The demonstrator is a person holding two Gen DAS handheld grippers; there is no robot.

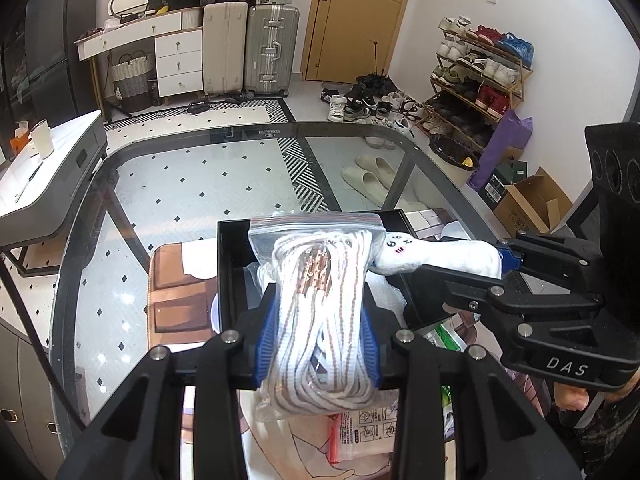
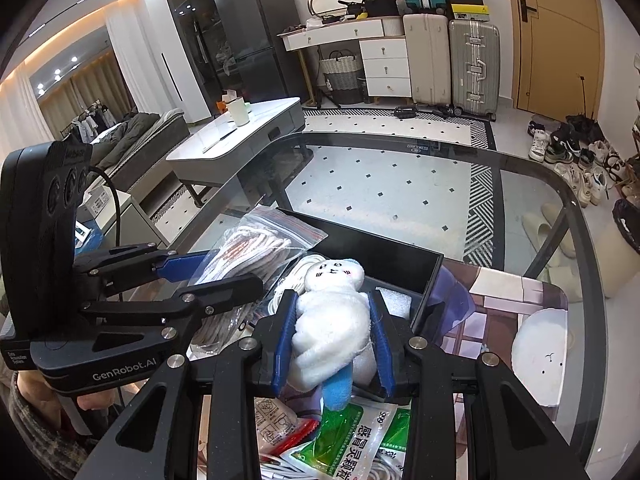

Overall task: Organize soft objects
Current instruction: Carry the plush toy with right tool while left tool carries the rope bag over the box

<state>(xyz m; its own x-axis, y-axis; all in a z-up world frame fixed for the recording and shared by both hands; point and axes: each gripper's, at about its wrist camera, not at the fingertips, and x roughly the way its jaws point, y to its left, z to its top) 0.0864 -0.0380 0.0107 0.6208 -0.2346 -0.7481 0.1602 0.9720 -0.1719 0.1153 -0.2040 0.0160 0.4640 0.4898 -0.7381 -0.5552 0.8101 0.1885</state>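
Left wrist view: left gripper [image 1: 318, 334] clamped on a clear zip bag of white laces [image 1: 316, 304], blue pads pressing both sides of the bundle. The bag is held above the near edge of an open black box [image 1: 234, 248], its sealed top tilted away over the box. Box sits on a glass worktop [image 1: 160, 184], partly on a printed mat [image 1: 176, 300]. From the right, the right gripper [image 1: 500, 258] reaches in, closed on a white plush toy [image 1: 424, 254] that lies across the box's right side, just beside the bag. Printed packets [image 1: 360, 432] lie on the worktop below the grippers.

Right wrist view: right gripper [image 2: 334, 340] squeezes the plush toy [image 2: 332, 312] at its body; face end points toward the box [image 2: 384, 256], a blue part hangs below. Left gripper [image 2: 208, 276] enters from the left, closed on the lace bag [image 2: 256, 248] over the box's left rim. A white cable coil [image 2: 292, 276] shows inside the box. Green packet [image 2: 352, 436] below on the worktop. A white round cushion [image 2: 540, 360] rests at right on the mat.
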